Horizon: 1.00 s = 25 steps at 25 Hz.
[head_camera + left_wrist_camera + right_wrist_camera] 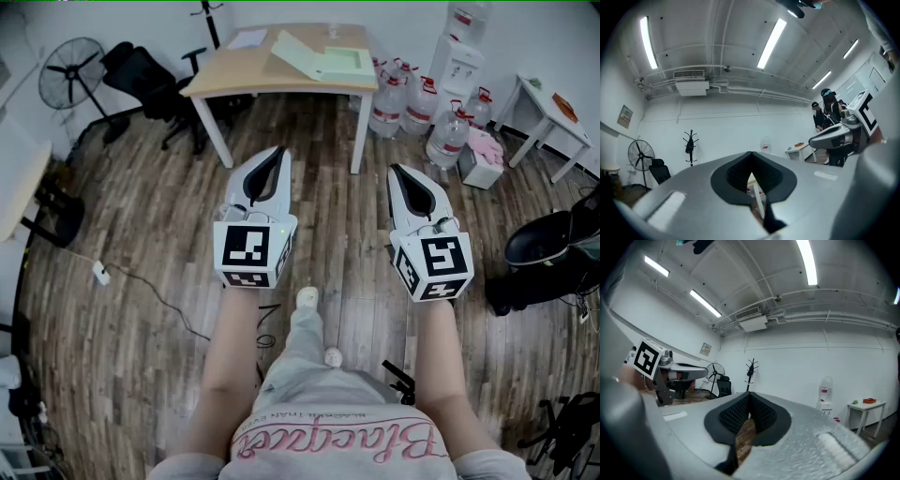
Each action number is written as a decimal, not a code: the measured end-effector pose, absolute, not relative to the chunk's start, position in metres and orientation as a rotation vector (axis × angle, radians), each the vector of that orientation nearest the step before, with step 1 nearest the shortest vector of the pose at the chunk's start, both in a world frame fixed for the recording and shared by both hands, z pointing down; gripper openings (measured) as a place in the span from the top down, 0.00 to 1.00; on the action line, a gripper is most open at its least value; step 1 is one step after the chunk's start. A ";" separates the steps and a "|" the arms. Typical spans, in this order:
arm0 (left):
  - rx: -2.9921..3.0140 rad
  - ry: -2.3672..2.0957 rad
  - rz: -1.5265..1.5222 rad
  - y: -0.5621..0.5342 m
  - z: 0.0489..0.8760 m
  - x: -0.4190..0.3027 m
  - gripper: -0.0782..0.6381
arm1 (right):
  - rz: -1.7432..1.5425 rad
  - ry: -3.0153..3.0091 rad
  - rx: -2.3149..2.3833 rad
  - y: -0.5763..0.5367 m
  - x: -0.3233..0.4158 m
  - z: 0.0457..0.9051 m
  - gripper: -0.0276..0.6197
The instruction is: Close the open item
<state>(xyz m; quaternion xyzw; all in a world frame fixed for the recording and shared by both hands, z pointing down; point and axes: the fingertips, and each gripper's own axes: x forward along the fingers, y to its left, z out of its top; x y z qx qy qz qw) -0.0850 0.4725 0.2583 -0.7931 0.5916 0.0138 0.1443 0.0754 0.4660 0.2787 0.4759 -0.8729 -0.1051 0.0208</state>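
Note:
A pale green box or folder (323,56) lies open on the wooden table (234,75) across the room, its flap spread toward the left. Both grippers are held at waist height well short of the table, pointing toward it. My left gripper (280,151) is shut with nothing between its jaws; its tips meet in the left gripper view (750,153). My right gripper (395,170) is likewise shut and empty, its tips together in the right gripper view (749,393). Each gripper shows in the other's view: the right gripper (834,136) and the left gripper (679,373).
Several water jugs (412,108) and a water dispenser (457,56) stand right of the table. A black office chair (150,80) and a fan (70,70) are at the left, a white side table (553,112) at the far right. A cable (141,286) lies on the wooden floor.

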 end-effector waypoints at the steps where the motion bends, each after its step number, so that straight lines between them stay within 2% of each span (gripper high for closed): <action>1: -2.286 1.707 0.045 0.469 0.258 -0.087 0.88 | -0.325 -2.707 1.473 0.463 0.074 0.279 0.95; 11: -2.297 1.709 0.085 0.399 0.256 -0.106 0.88 | -0.353 -2.703 1.493 0.398 0.062 0.272 0.95; 25: -2.323 1.737 0.147 0.228 0.254 -0.160 0.88 | -0.346 -2.670 1.531 0.236 0.023 0.267 0.95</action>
